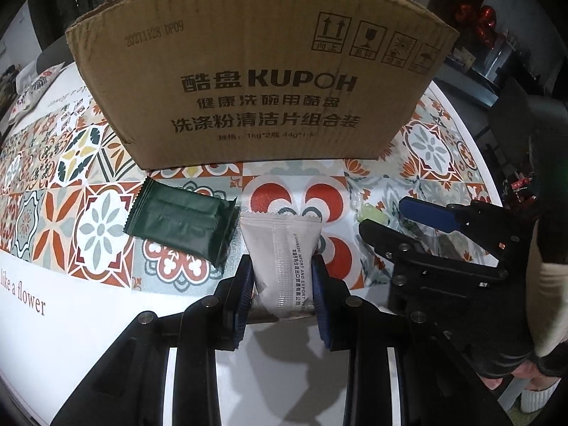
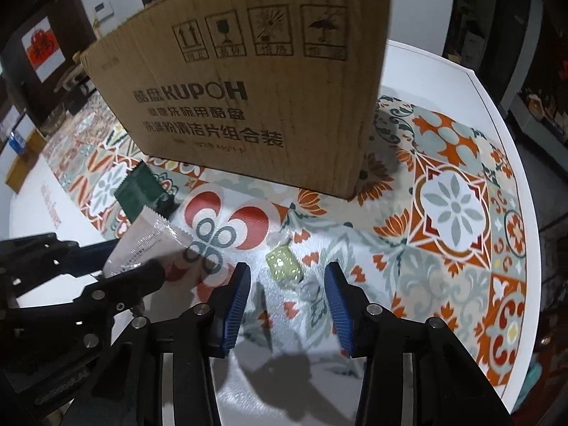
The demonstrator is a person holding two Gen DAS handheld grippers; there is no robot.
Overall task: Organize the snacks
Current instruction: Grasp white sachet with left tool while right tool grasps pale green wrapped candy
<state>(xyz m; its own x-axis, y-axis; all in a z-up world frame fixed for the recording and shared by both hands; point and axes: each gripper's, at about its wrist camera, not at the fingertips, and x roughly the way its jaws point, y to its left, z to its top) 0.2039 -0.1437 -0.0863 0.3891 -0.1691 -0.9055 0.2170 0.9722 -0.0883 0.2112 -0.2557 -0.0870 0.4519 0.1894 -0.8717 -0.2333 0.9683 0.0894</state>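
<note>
The left gripper (image 1: 283, 291) clenches a pale snack packet (image 1: 282, 259) lifted off the table (image 2: 443, 71); the right gripper (image 2: 287, 301) hangs with its jaws apart and nothing pressed between them, a small green candy (image 2: 283, 262) lying on the patterned cloth (image 2: 454, 206) just ahead. A dark green packet (image 1: 181, 225) lies flat to the left, near the cardboard box (image 1: 262, 81). Beyond, the room is dim; red shapes (image 1: 479, 23), perhaps balloons, show.

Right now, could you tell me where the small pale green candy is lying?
In the right wrist view, the pale green candy lies on the patterned tablecloth, just ahead of the open right gripper and in front of the cardboard box.
</note>
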